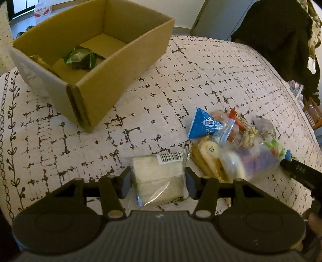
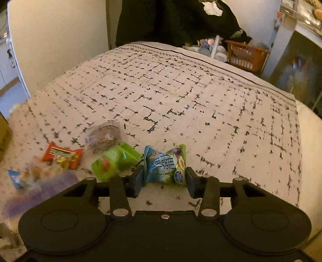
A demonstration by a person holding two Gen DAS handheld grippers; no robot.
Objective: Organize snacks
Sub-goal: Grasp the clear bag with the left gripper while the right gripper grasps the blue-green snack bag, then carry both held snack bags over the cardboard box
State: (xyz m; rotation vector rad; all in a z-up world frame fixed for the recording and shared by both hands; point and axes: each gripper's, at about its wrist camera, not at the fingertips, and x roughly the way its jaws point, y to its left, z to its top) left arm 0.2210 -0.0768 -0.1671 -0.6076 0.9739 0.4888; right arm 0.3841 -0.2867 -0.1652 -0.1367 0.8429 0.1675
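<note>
An open cardboard box (image 1: 124, 66) stands at the back left of the patterned tablecloth (image 1: 201, 76), with a green packet (image 1: 80, 59) inside. My left gripper (image 1: 159, 185) is shut on a clear-wrapped pale block snack (image 1: 159, 175) with a barcode label. Right of it lies a pile of snacks: a blue triangular packet (image 1: 203, 126), an orange-red packet (image 1: 238, 119) and yellow biscuits (image 1: 209, 159). My right gripper (image 2: 164, 181) is shut on a blue-green packet (image 2: 167, 165). Left of that packet lie a green packet (image 2: 114, 163), a red-orange packet (image 2: 62, 155) and wrapped dark round cakes (image 2: 103, 137).
Dark clothing (image 1: 281, 40) hangs beyond the table's far right corner. An orange basket (image 2: 247, 55) sits past the far edge. A white bag (image 1: 42, 10) lies behind the box. A blurred purple packet (image 2: 40, 191) lies close to my right gripper's left side.
</note>
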